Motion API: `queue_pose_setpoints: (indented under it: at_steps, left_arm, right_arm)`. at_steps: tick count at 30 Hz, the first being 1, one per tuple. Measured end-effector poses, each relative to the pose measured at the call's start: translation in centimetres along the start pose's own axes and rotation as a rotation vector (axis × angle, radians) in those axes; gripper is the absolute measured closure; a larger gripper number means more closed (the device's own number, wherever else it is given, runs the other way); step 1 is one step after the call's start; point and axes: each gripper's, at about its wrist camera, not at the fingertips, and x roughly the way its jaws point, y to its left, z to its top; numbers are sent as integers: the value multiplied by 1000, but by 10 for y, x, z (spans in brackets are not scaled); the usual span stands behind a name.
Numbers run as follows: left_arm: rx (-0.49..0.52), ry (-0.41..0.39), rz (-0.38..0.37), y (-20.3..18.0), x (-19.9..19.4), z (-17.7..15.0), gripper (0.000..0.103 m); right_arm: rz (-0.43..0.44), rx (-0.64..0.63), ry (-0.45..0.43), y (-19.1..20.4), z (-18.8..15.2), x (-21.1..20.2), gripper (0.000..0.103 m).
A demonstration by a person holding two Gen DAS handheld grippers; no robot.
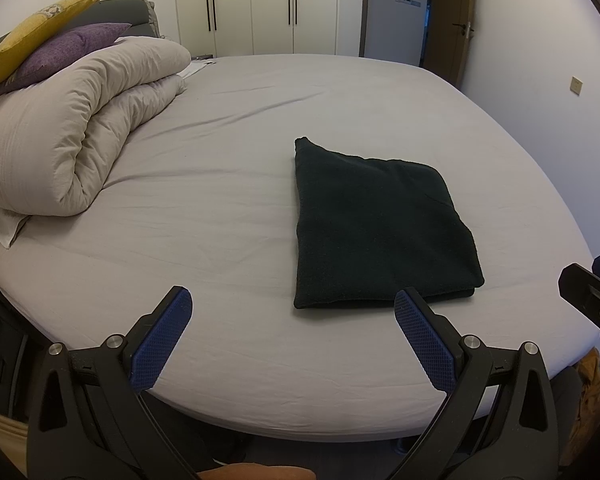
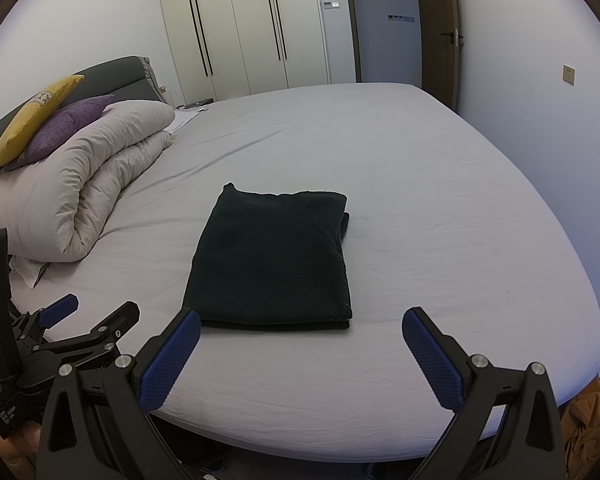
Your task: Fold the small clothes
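Observation:
A dark green, almost black garment [image 1: 376, 228] lies folded into a flat rectangle on the grey bed sheet [image 1: 220, 184]; it also shows in the right wrist view [image 2: 276, 260]. My left gripper [image 1: 292, 304] is open and empty, held over the near edge of the bed just in front of the garment's near edge. My right gripper [image 2: 300, 324] is open and empty, also at the near edge, with the garment straight ahead between its fingers. The left gripper [image 2: 88, 312] also shows at the left of the right wrist view.
A rolled beige duvet [image 1: 72, 132] lies at the left of the bed with a purple pillow [image 1: 64, 52] and a yellow pillow [image 1: 32, 36] on it. White wardrobes [image 2: 244, 28] and an open door [image 2: 392, 24] stand behind. An orange-brown cloth [image 2: 588, 420] is on the floor at right.

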Motion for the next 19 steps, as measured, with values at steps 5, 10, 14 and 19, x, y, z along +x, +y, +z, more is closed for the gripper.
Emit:
queue_pose_setpoints:
  at_steps: [5, 10, 14, 19]
  left_arm:
    - [0, 1, 1, 1, 0, -1, 0]
    - [0, 1, 0, 2, 0, -2, 0]
    - [0, 3, 0, 2, 0, -1, 0]
    - [2, 1, 2, 7, -1, -4, 0]
  right_arm:
    - [0, 1, 0, 0, 0, 0, 0]
    - [1, 1, 0, -1, 0, 0, 0]
    - [1, 1, 1, -1, 0, 0, 0]
    - [2, 1, 1, -2, 1, 0, 0]
